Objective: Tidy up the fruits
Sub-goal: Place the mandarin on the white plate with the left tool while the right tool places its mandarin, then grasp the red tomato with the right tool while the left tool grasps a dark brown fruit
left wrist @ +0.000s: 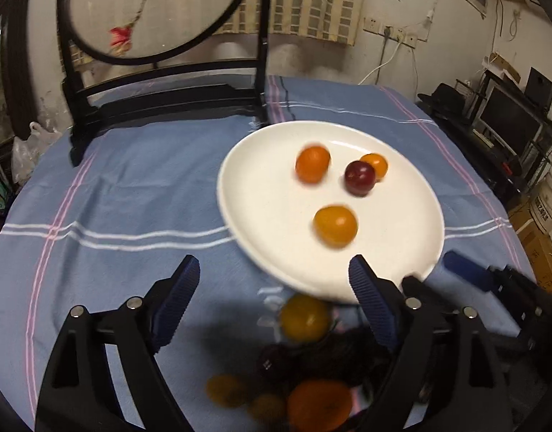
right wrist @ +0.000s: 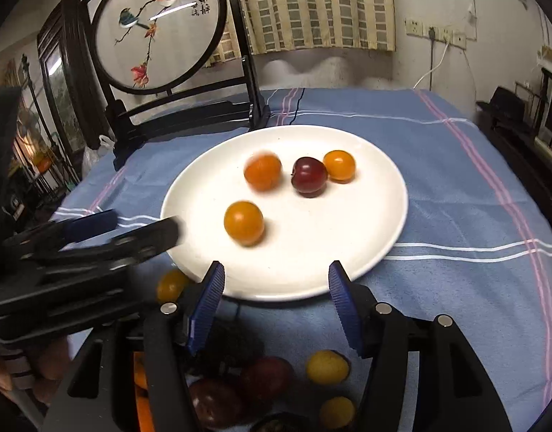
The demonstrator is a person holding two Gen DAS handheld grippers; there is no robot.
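Right wrist view alone shows a yellow fruit (right wrist: 327, 366) on cloth (right wrist: 456, 187). Round white plate (right wrist: 377, 223), four smooth fruits. Both grippers (left wrist: 274, 280) (right wrist: 276, 280) released, empty.

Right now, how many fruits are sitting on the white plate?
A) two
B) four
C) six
B: the white plate holds four fruits, namely three orange ones and one dark red one. The other fruits lie off it on the blue cloth.

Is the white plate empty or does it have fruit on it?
Not empty: the white plate holds three orange fruits and one dark red fruit.
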